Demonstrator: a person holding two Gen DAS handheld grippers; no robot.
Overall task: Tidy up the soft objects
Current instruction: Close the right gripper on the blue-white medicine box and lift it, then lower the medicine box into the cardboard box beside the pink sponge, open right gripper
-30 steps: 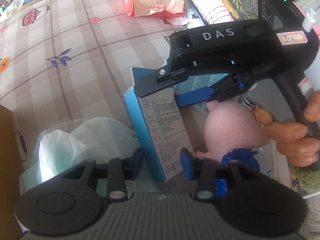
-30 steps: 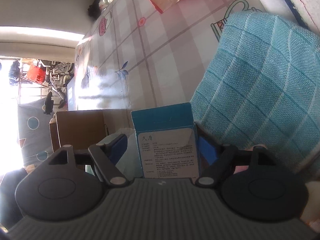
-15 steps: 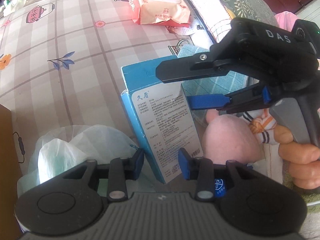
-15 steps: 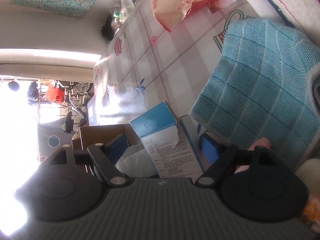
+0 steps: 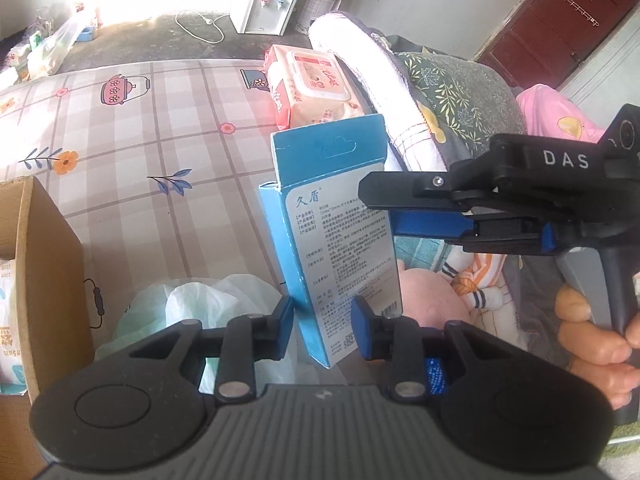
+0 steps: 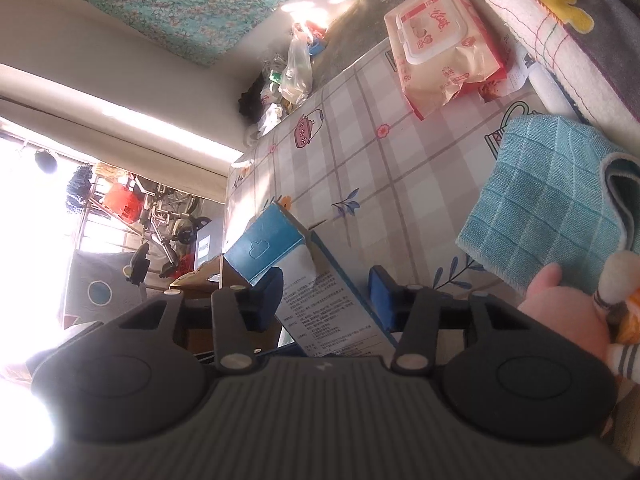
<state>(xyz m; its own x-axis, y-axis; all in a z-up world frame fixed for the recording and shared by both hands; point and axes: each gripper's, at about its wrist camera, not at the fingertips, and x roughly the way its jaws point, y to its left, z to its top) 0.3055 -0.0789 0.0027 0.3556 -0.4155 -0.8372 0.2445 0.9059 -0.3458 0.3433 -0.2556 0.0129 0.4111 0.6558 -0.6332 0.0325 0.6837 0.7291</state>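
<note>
A tall blue and white carton (image 5: 340,216) stands upright between my left gripper's (image 5: 324,324) blue pads. They press on its lower end and the jaws are still closing. My right gripper (image 5: 384,212) reaches in from the right at mid height, one finger across the printed face and the other behind. In the right wrist view the carton (image 6: 320,292) leans between the right gripper's (image 6: 326,292) closing jaws; the left pad touches it and a thin gap shows at the other. A pink plush toy (image 5: 428,304) and a teal cloth (image 6: 552,200) lie on the patterned tablecloth (image 5: 160,128).
A wet wipes pack (image 5: 316,88) lies at the far side beside a rolled white blanket (image 5: 372,76). A white plastic bag (image 5: 192,304) and an open cardboard box (image 5: 44,260) sit at the lower left. A small striped doll (image 5: 472,280) rests by the plush. A hand (image 5: 592,340) holds the right gripper.
Both grippers have risen and the left one has carried the carton up with it. The right gripper let go of the carton's width, slid to the right and narrowed its jaws.
</note>
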